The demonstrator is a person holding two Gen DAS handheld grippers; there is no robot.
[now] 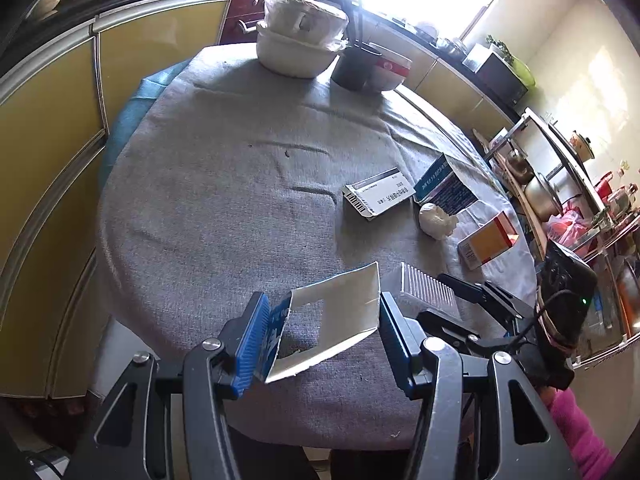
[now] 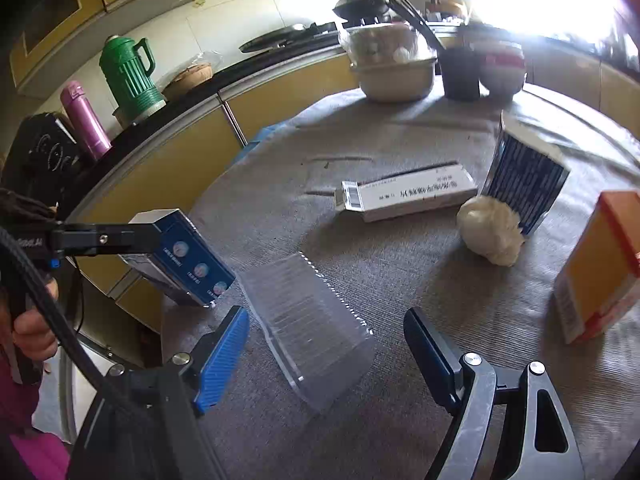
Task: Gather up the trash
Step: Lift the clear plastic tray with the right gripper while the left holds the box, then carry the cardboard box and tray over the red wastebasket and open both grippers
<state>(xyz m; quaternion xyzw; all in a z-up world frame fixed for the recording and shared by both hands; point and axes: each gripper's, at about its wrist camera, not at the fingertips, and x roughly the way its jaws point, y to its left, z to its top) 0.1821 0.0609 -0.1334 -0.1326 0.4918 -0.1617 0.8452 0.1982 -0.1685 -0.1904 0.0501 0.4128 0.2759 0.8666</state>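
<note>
Left gripper (image 1: 322, 338): pinching a torn blue carton (image 1: 332, 320) between its two blue pads, held above the near edge of the table; in the right wrist view the same carton (image 2: 182, 256) shows its blue printed face, clamped by the dark fingers.

Right gripper (image 2: 326, 352): spread wide, pads apart and pressing on nothing; also visible from the left wrist camera at lower right (image 1: 460, 288).

Clear plastic tray (image 2: 308, 328): lying on the cloth between the right gripper's fingers, ribbed side up, untouched by either pad; in the left wrist view (image 1: 426, 286) just beside the held carton.

Table (image 1: 224, 208): round, covered with a grey cloth.

White box (image 2: 408, 194): flat on the cloth past the tray, barcode flap open at its left end.

Crumpled tissue (image 2: 490, 230): near the white box's right end, touching the blue box behind it.

Blue box (image 2: 526, 178): standing tilted behind the tissue.

Orange box (image 2: 600, 264): at the right of the table, apart from the tissue.

White pot (image 1: 298, 46): at the far edge, wrapped in plastic, with a dark cup (image 1: 354, 68) and a red-and-white bowl (image 1: 390, 70) beside it.

Person: a hand (image 2: 30, 328) and a pink sleeve (image 1: 580, 432) at the frame edges.
</note>
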